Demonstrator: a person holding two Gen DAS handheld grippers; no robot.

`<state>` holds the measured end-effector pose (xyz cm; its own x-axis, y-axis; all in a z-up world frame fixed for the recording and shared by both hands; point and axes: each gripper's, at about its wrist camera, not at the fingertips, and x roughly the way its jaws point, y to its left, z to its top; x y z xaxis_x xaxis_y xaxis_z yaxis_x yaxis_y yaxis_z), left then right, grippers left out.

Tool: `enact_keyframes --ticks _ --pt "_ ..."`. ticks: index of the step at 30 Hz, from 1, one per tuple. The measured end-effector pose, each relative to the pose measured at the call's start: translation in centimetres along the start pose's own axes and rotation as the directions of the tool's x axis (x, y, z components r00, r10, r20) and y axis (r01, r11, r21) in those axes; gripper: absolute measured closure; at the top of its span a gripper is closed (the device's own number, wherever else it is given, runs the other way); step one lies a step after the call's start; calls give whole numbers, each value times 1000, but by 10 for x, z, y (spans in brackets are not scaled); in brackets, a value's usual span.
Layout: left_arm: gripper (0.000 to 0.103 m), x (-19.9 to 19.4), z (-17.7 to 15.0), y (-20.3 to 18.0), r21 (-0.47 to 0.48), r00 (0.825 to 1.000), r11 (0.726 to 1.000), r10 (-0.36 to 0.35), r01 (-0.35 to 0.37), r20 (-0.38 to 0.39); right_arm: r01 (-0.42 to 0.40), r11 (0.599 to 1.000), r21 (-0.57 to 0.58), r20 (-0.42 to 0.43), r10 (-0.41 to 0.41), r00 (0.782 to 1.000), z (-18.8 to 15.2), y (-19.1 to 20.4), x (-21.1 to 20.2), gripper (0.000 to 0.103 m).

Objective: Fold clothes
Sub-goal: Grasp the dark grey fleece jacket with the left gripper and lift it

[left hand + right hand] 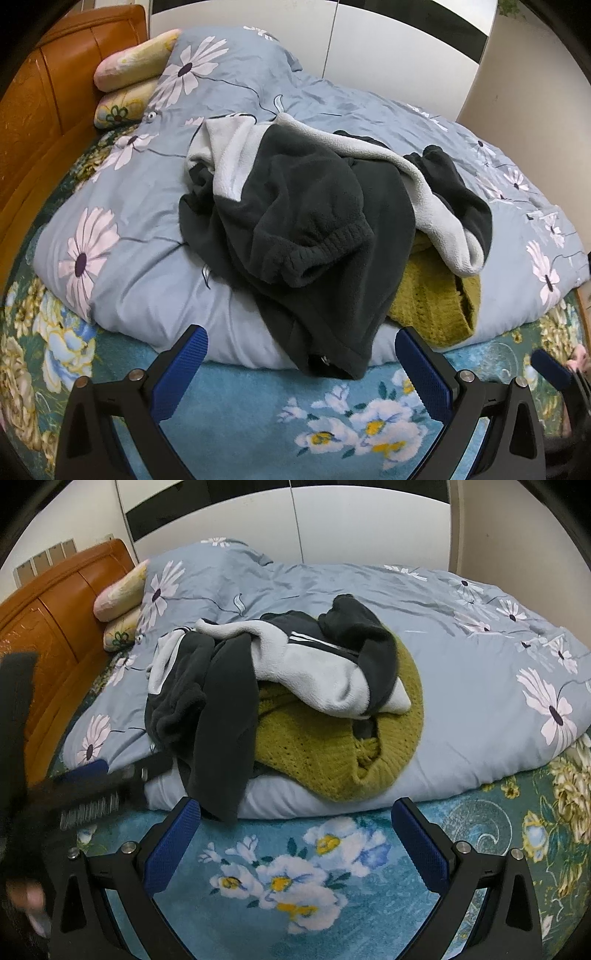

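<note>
A pile of clothes lies on a grey-blue flowered duvet (140, 206). On top is a dark grey fleece garment (314, 229) with a light grey lining (436, 192); it also shows in the right wrist view (221, 709). Under it lies an olive-green knit sweater (432, 299), seen more fully in the right wrist view (325, 749). My left gripper (301, 354) is open and empty, just in front of the dark garment's hanging hem. My right gripper (295, 827) is open and empty, in front of the duvet's edge, below the sweater.
The duvet (480, 709) lies on a teal flowered bedspread (258, 417) that also shows in the right wrist view (288, 878). An orange wooden headboard (40, 122) and two pillows (129, 70) are at the left. White wardrobe doors (332, 528) stand behind the bed.
</note>
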<state>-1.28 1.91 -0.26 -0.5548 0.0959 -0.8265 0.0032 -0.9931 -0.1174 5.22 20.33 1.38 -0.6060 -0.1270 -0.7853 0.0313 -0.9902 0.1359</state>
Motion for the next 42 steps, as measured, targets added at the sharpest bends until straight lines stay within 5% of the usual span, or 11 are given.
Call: enact_keyframes --ticks 10,12,14,17,20,24,32,37,42 --pt "3 51 61 -46 124 992 984 127 -125 -11 71 980 183 25 -77 997 -65 -107 -72 0" --pt "15 64 66 -53 143 989 980 142 -136 -33 70 970 232 37 -80 996 -73 -122 -88 0" --pt "47 73 70 -56 137 991 985 118 -108 -64 69 962 263 41 -83 996 -79 -132 -100 0" --pt "69 64 71 -54 110 994 990 96 -90 -54 71 951 302 43 -88 995 -86 -147 -115 0" --pt "83 36 69 -46 62 998 996 63 -63 -9 70 943 327 46 -90 995 -89 -155 -125 0" --pt "86 -34 62 -27 45 992 998 -51 47 113 46 944 328 68 -72 995 -90 -150 -135 0" --pt "86 -168 17 41 -10 928 963 -256 268 272 -8 961 277 93 -18 995 -94 -121 -153 0" --pt "86 -248 -28 85 9 876 943 -311 331 367 -15 970 243 102 -10 995 -96 -108 -165 0" --pt "87 -341 -60 120 68 789 924 -358 376 499 -51 980 193 121 28 992 -90 -82 -175 0"
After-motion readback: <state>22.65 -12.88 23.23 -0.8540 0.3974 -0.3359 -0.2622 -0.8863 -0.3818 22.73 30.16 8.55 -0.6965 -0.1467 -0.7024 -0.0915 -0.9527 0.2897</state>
